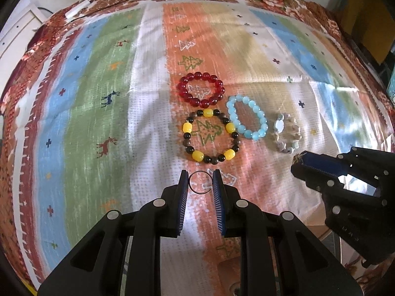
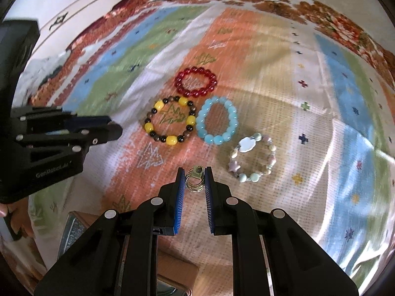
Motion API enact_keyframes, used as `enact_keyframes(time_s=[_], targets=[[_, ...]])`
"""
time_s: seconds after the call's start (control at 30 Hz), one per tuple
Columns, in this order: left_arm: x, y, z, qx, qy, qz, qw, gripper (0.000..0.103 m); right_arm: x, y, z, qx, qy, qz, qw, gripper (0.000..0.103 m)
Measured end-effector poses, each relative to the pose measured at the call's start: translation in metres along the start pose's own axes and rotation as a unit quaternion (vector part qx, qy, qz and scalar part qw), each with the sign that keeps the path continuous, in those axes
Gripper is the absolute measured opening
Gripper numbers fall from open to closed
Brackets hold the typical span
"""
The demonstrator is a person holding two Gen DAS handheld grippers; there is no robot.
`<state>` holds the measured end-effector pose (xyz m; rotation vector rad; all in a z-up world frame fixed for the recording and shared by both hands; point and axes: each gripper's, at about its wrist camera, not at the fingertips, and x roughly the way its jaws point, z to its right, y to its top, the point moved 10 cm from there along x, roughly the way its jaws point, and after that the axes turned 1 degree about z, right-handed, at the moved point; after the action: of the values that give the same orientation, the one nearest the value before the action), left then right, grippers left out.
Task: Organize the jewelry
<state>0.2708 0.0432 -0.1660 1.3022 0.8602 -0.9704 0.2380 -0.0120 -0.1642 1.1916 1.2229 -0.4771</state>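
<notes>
Four bead bracelets lie on the striped cloth: a red one (image 1: 200, 88) (image 2: 195, 84), a yellow-and-black one (image 1: 209, 136) (image 2: 170, 120), a light blue one (image 1: 247, 116) (image 2: 217, 119) and a pale charm one (image 1: 287, 133) (image 2: 252, 157). My left gripper (image 1: 200, 181) is shut on a thin open metal bangle (image 1: 200, 183), just in front of the yellow-and-black bracelet. My right gripper (image 2: 194, 178) is shut on a stack of thin gold rings (image 2: 195, 180), left of the charm bracelet. It also shows in the left wrist view (image 1: 300, 164).
The patterned cloth (image 1: 98, 113) covers a table with a floral border. A white drawer unit (image 2: 81, 2) stands beyond the far left edge. A white block with a cable (image 1: 76, 11) lies at the far left corner.
</notes>
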Motion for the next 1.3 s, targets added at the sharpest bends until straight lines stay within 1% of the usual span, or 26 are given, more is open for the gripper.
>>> enact_keyframes(time_s=[0.17, 0.37, 0.53, 0.67, 0.73, 0.87, 0.97, 1.13, 1.3], targets=[[-0.012, 0.0, 0.001, -0.019, -0.005, 0.02, 0.9996, 0.02, -0.009, 0.0, 0.001, 0.013, 0.003, 0.013, 1.0, 0.017], [-0.029, 0.001, 0.012, -0.026, -0.039, 0.044, 0.9979, 0.02, -0.025, -0.003, 0.003, 0.023, 0.006, 0.032, 0.999, 0.017], [-0.041, -0.006, 0.019, -0.018, -0.038, 0.061, 0.9973, 0.02, -0.036, -0.006, -0.001, 0.024, 0.009, 0.048, 0.999, 0.017], [-0.052, -0.014, 0.024, -0.016, -0.052, 0.069, 0.9961, 0.02, -0.045, -0.009, -0.005, 0.02, 0.01, 0.059, 0.998, 0.017], [-0.057, -0.017, 0.026, -0.014, -0.054, 0.074, 0.9956, 0.02, -0.048, -0.01, -0.008, 0.01, 0.001, 0.065, 0.998, 0.017], [-0.067, -0.022, 0.028, -0.012, -0.05, 0.093, 0.9943, 0.02, -0.055, -0.012, -0.011, 0.002, -0.005, 0.078, 0.997, 0.017], [-0.077, -0.023, 0.028, -0.008, -0.041, 0.113, 0.9927, 0.02, -0.064, -0.013, -0.014, -0.002, -0.007, 0.096, 0.995, 0.017], [-0.088, -0.028, 0.031, -0.008, -0.052, 0.128, 0.9903, 0.02, -0.076, -0.017, -0.022, -0.004, 0.003, 0.116, 0.993, 0.017], [-0.097, -0.037, 0.035, -0.007, -0.064, 0.138, 0.9884, 0.02, -0.081, -0.027, -0.028, -0.006, 0.014, 0.117, 0.993, 0.017]])
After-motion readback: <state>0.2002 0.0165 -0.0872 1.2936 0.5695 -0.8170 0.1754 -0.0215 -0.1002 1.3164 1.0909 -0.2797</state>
